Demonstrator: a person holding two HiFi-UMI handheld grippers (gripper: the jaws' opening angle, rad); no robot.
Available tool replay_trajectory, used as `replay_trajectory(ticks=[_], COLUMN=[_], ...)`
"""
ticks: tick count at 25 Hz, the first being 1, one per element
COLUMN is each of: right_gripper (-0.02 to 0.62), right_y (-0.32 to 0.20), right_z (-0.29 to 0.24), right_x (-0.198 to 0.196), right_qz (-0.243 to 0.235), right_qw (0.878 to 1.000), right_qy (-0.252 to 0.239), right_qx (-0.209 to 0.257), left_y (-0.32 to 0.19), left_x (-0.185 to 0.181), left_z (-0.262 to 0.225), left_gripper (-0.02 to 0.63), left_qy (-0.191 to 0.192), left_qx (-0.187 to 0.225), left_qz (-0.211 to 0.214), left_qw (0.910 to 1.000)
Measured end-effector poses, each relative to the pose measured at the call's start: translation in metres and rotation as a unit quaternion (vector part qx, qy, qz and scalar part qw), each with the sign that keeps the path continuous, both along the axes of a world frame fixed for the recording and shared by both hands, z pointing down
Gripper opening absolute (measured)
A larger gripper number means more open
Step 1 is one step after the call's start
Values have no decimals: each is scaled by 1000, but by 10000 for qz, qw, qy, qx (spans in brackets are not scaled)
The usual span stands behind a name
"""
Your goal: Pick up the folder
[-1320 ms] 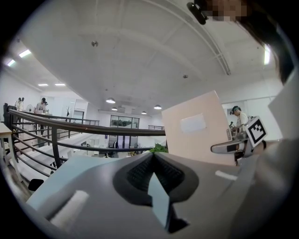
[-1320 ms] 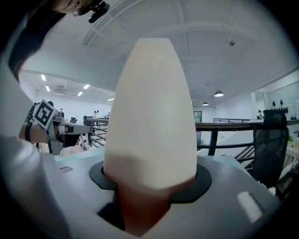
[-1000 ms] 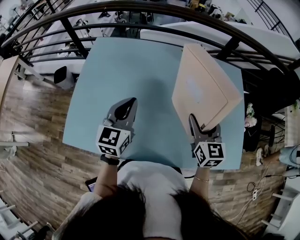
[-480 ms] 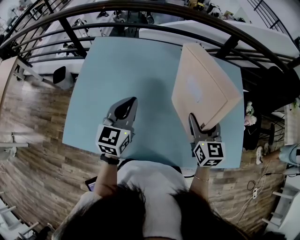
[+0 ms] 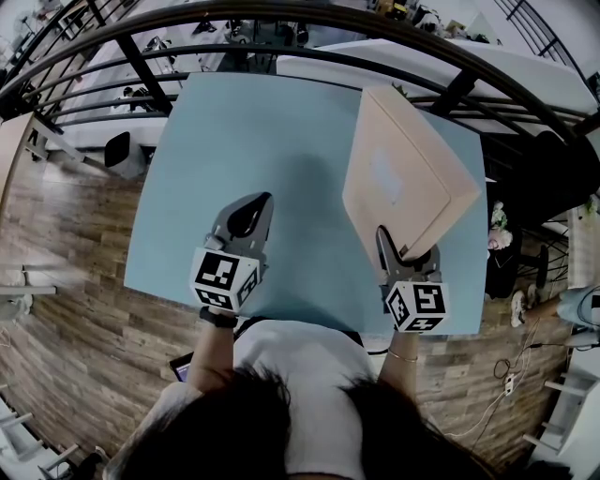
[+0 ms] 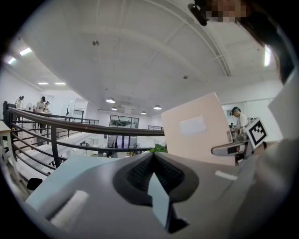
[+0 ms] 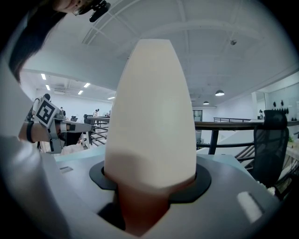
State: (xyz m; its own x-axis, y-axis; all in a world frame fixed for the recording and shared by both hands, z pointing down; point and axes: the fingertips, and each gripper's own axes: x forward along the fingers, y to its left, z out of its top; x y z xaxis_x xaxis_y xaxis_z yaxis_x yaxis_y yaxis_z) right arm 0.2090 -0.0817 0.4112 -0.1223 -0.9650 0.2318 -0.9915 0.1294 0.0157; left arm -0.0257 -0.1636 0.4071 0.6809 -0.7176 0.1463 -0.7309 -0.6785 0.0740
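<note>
The folder [image 5: 403, 178] is a thick, pale beige file with a white label. It is held tilted over the right side of the light blue table [image 5: 234, 141]. My right gripper [image 5: 398, 248] is shut on its near corner, jaws spread wide round its thickness. In the right gripper view the folder [image 7: 152, 107] stands up between the jaws of the right gripper [image 7: 149, 186] and fills the middle. My left gripper [image 5: 253, 211] hovers over the table's near middle, shut and empty. In the left gripper view the left gripper [image 6: 153, 161] has its jaws together, and the folder [image 6: 196, 128] stands to the right.
A black curved railing [image 5: 281, 19] runs past the table's far edge. A white table [image 5: 487, 66] lies beyond it. A black office chair [image 7: 273, 135] stands to the right. Wooden floor [image 5: 66, 281] surrounds the table's left and near sides.
</note>
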Motion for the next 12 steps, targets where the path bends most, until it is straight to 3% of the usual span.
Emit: replay_trajectory(ticks=[12], right_gripper=[265], right_y=[0], right_z=[2], right_x=[3], right_qz=[64], right_qw=[10000], right_qy=[-24], right_qx=[-48], left_y=[-2], left_x=[2], left_z=[2], left_gripper=[57], left_qy=[-20], left_qx=[-23], left_qz=[39], left_qw=[10000])
